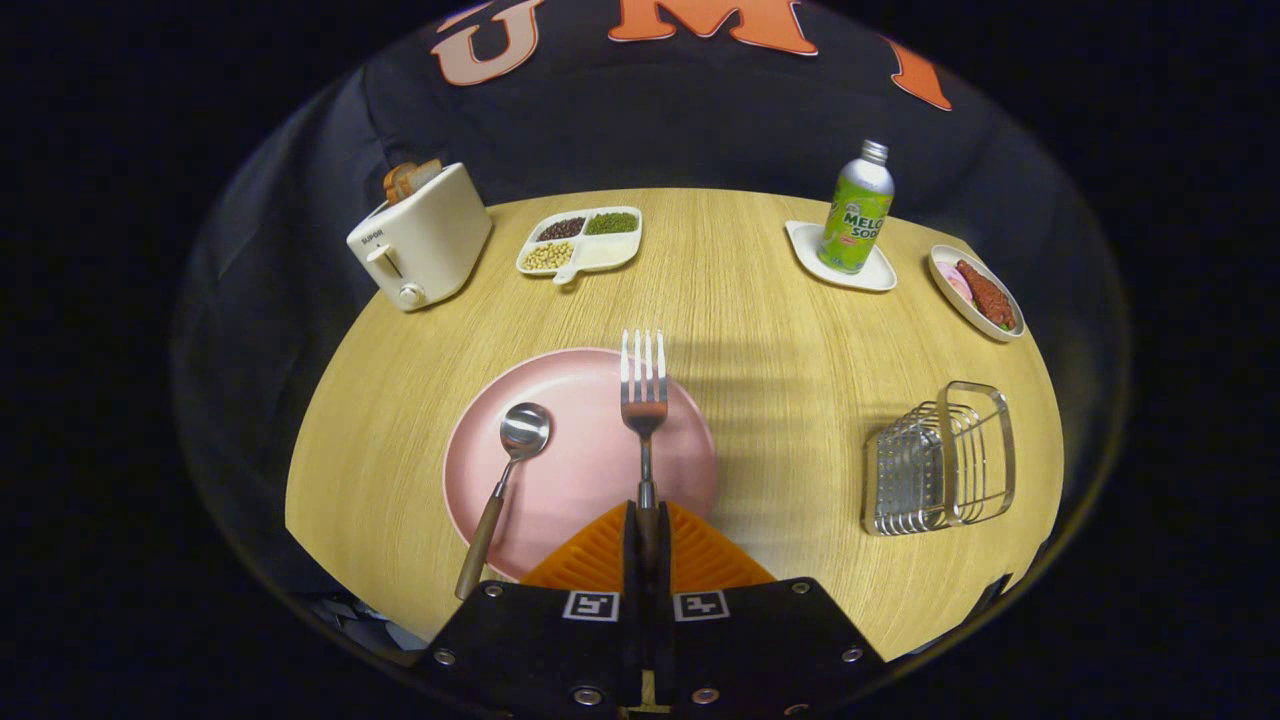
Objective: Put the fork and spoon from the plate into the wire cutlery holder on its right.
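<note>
My gripper (646, 520) is shut on the fork (644, 395). Its two orange fingers (600, 555) clamp the handle, and the tines point straight ahead, raised above the pink plate (580, 470). The spoon (505, 480) rests to the left of the fingers, its bowl on the plate and its wooden handle hanging over the plate's near rim. The wire cutlery holder (940, 460) sits on the table to the right of the plate, well clear of the fingers.
Beyond the plate, a white toaster (420, 240) with bread stands at far left, next to a divided dish of beans (582, 240). A green soda bottle (856, 210) on a coaster and a small dish of food (977, 292) are at far right.
</note>
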`<state>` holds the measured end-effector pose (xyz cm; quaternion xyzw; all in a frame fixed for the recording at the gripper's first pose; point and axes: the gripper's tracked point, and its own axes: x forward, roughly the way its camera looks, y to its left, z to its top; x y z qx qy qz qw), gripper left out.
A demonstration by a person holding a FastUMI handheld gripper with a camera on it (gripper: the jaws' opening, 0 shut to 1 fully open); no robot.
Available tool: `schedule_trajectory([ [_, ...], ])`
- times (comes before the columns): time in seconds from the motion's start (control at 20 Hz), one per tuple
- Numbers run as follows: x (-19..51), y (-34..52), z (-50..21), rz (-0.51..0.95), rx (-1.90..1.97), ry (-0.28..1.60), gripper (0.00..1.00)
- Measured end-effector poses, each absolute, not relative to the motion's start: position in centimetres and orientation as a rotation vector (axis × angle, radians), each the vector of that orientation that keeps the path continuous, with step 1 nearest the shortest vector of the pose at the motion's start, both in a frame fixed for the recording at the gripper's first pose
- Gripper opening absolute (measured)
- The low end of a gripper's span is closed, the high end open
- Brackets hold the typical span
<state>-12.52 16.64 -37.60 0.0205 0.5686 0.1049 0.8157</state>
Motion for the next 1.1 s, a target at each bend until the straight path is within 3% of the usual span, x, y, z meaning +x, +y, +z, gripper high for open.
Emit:
schedule_trajectory([
  [0.5,-12.4,3.7,-31.5,0.051,-0.018,1.202,0.05],
  [0.8,-13.6,-1.9,-32.1,0.033,-0.119,1.335,0.06],
  [1.1,-14.3,-2.4,-33.3,0.085,-0.161,1.433,0.06],
])
